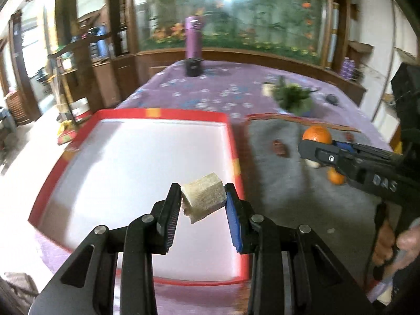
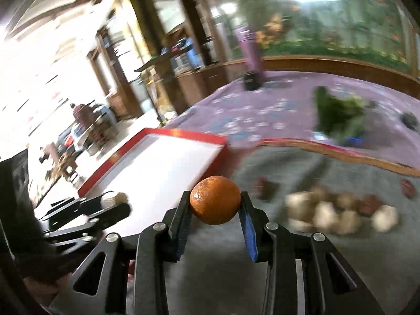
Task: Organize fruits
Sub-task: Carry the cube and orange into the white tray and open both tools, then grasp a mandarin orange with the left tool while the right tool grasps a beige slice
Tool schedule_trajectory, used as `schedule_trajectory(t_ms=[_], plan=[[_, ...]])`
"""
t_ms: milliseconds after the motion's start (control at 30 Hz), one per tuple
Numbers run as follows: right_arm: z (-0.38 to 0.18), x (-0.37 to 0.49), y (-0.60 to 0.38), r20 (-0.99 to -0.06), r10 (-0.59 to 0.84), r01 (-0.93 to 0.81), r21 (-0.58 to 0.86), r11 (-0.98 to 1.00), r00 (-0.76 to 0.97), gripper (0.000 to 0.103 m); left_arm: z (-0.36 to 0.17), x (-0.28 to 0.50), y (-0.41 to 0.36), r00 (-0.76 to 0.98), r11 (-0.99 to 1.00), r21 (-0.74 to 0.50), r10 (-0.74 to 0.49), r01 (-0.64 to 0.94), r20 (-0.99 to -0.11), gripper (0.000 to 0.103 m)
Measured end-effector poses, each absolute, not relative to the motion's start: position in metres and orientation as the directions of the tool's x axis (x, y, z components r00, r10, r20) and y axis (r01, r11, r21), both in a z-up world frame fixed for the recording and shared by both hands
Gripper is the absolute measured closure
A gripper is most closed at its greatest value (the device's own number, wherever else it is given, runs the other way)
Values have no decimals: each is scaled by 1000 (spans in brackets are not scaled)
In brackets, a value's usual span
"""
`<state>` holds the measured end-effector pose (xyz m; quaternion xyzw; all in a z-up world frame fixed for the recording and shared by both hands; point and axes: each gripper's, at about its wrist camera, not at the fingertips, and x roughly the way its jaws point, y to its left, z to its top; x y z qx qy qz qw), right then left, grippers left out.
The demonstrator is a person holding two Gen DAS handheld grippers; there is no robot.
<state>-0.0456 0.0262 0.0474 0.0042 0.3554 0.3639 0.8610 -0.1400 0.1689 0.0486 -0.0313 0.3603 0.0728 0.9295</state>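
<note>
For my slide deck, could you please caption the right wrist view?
Right gripper holds an orange near the red-rimmed white tray.

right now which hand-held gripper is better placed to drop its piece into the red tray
Left. The left hand-held gripper already holds its pale chunk over the red tray's white floor, while the right hand-held gripper with the orange is probably just outside the tray's near corner.

A shallow rectangular box (image 1: 168,113) has a bright red rim with small orange-yellow patches and a plain white inside. The round fruit (image 2: 215,200) is deep orange with a speckled skin, and the cut block of fruit (image 1: 203,199) is pale cream. The tablecloth (image 1: 210,89) is mauve with white and blue blossoms, and the flat mat (image 1: 283,173) is plain grey.
</note>
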Motion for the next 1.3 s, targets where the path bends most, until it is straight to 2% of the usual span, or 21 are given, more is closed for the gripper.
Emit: schedule_trajectory(t_ms=[300, 567, 933, 1100, 1233, 1300], plan=[[31, -72, 96, -650, 653, -706, 245, 665, 389, 68, 28, -149, 211, 692, 969, -2, 176, -248, -700, 72], [13, -72, 112, -695, 622, -716, 222, 662, 359, 68, 17, -144, 223, 668, 959, 8, 205, -285, -715, 72], [17, -73, 109, -692, 630, -719, 230, 656, 354, 64, 21, -144, 224, 648, 939, 69, 284, -336, -707, 70], [27, -72, 95, -670, 637, -703, 238, 670, 381, 62, 33, -150, 218, 661, 929, 111, 333, -354, -673, 49], [36, -70, 78, -651, 641, -687, 243, 684, 408, 60, 44, -153, 213, 672, 924, 128, 353, -361, -651, 46], [41, -69, 69, -640, 645, -678, 252, 690, 419, 60, 48, -154, 210, 678, 922, 135, 361, -363, -641, 40]])
